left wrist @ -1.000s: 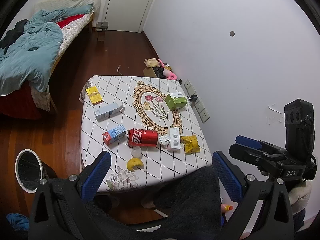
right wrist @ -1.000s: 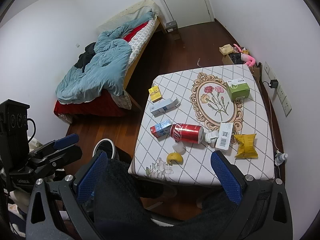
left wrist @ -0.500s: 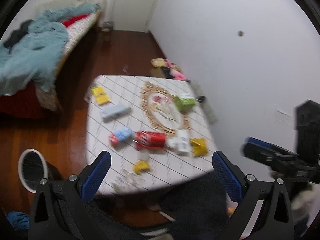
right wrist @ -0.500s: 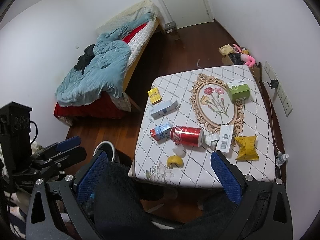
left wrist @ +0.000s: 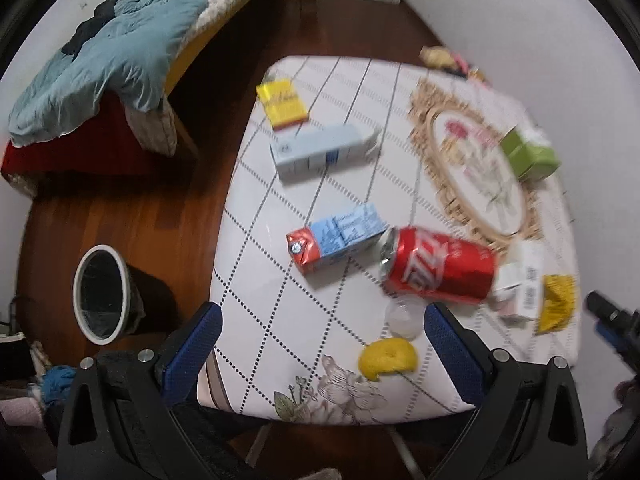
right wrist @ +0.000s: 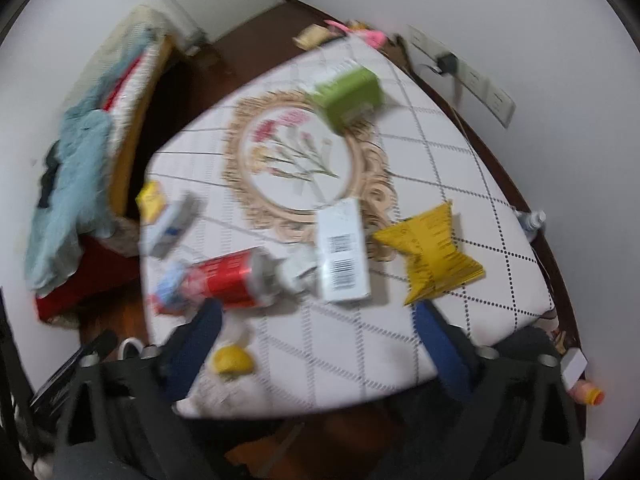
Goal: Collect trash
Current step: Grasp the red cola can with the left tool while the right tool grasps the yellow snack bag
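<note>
Left wrist view: my left claw (left wrist: 318, 334) hangs over the near edge of the bench (left wrist: 256, 280), fingers spread wide apart, holding nothing. On the bench: red soda can (left wrist: 438, 266) on its side; small red-and-blue carton (left wrist: 336, 238) touching the can's top end; long pale-blue carton (left wrist: 320, 152); yellow box (left wrist: 282, 105) near the far left corner; green box (left wrist: 528, 156); yellow peel (left wrist: 387, 359) near the front edge; clear lid (left wrist: 405, 315) just beside the can. On the floor to the left: white-rimmed trash bin (left wrist: 102, 294). Right wrist view, blurred: my right claw (right wrist: 316, 338), fingers likewise apart and empty, over the bench's front; yellow snack bag (right wrist: 430, 256) and white barcode box (right wrist: 344, 250) lie just ahead of it.
</note>
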Motion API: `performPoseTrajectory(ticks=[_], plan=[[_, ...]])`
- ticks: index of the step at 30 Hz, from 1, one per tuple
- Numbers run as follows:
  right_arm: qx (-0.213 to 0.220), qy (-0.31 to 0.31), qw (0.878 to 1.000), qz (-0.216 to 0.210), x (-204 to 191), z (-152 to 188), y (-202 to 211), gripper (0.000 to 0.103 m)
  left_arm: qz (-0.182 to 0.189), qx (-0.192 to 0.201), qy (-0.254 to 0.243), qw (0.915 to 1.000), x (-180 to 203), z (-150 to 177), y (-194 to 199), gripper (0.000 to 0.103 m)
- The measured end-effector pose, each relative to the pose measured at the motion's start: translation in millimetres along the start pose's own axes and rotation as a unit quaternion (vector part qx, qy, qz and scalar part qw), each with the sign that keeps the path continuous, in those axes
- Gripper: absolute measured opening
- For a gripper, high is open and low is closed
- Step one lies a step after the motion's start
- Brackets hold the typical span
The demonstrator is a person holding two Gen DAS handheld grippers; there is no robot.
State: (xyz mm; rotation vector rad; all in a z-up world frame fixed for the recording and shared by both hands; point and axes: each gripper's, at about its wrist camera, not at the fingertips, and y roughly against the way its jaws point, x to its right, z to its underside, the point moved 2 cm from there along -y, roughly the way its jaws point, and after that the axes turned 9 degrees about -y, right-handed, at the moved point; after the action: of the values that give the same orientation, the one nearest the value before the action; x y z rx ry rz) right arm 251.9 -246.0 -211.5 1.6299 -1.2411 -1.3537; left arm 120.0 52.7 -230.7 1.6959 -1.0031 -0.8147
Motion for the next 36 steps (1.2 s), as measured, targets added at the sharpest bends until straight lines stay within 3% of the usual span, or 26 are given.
performPoseTrajectory(ticks=[2,5,10,14,15,17,20,23,25,26,27,29,31,32,33,36], plan=[[0.007,-0.019,0.999,0.029,18.5,-10.4,-10.6,0.085,0.0,-0.014,-0.004,0.9999,5.0,0.7,-9.9,0.103],[-0.017,-0.009,0.995,0.097,39.7,-22.0,-36.2,0.086,0.002,-0.032,-0.017,0.9993,17.6,4.6,-25.4,0.103],[-0.041,-0.002,0.993,0.115,57.7,-35.7,-79.6,0.087,0.041,-0.06,-0.024,0.9971,41.6,-0.8,-38.9,0.103],[-0.052,-0.016,0.993,0.108,65.7,-42.2,-104.7,0.086,0.099,-0.079,0.022,0.9917,54.6,-13.6,-44.6,0.103],[-0.049,-0.022,0.994,0.096,67.9,-42.7,-107.5,0.078,0.112,-0.083,0.037,0.9895,57.3,-17.5,-47.3,0.103],[-0.048,-0.033,0.994,0.089,74.9,-43.5,-107.7,0.058,0.14,-0.093,0.073,0.9831,63.3,-26.5,-55.2,0.103],[-0.051,-0.058,0.993,0.087,86.8,-40.7,-101.5,0.054,0.18,-0.111,0.136,0.9679,72.4,-39.9,-72.2,0.103],[-0.063,-0.066,0.993,0.078,98.1,-37.5,-97.2,0.055,0.202,-0.123,0.199,0.951,75.6,-51.2,-89.8,0.098],[-0.073,-0.069,0.993,0.067,100.7,-38.1,-98.0,0.064,0.21,-0.128,0.233,0.941,76.1,-55.7,-100.5,0.08],[-0.071,-0.071,0.993,0.062,99.7,-32.8,-96.2,0.073,0.213,-0.128,0.244,0.9373,76.2,-57.3,-104.5,0.079],[-0.067,-0.07,0.994,0.059,98.5,-32.4,-94.8,0.074,0.217,-0.121,0.253,0.9351,76.1,-59.2,-106.9,0.075],[-0.062,-0.059,0.994,0.069,96.9,-37.6,-96.0,0.074,0.213,-0.112,0.246,0.939,78.9,-64.4,-106.9,0.072],[-0.06,-0.05,0.994,0.074,93.5,-41.8,-101.4,0.074,0.192,-0.103,0.216,0.9519,84.6,-68.8,-103.3,0.07],[-0.06,-0.048,0.994,0.077,90.6,-42.4,-104.4,0.07,0.185,-0.099,0.204,0.9561,86.7,-70.0,-102.5,0.069],[-0.057,-0.047,0.994,0.081,91.2,-43.9,-106.1,0.056,0.175,-0.095,0.192,0.9612,88.4,-70.9,-100.7,0.068],[-0.049,-0.045,0.994,0.084,89.1,-45.6,-103.0,0.044,0.149,-0.077,0.143,0.9754,89.2,-72.1,-94.3,0.066]])
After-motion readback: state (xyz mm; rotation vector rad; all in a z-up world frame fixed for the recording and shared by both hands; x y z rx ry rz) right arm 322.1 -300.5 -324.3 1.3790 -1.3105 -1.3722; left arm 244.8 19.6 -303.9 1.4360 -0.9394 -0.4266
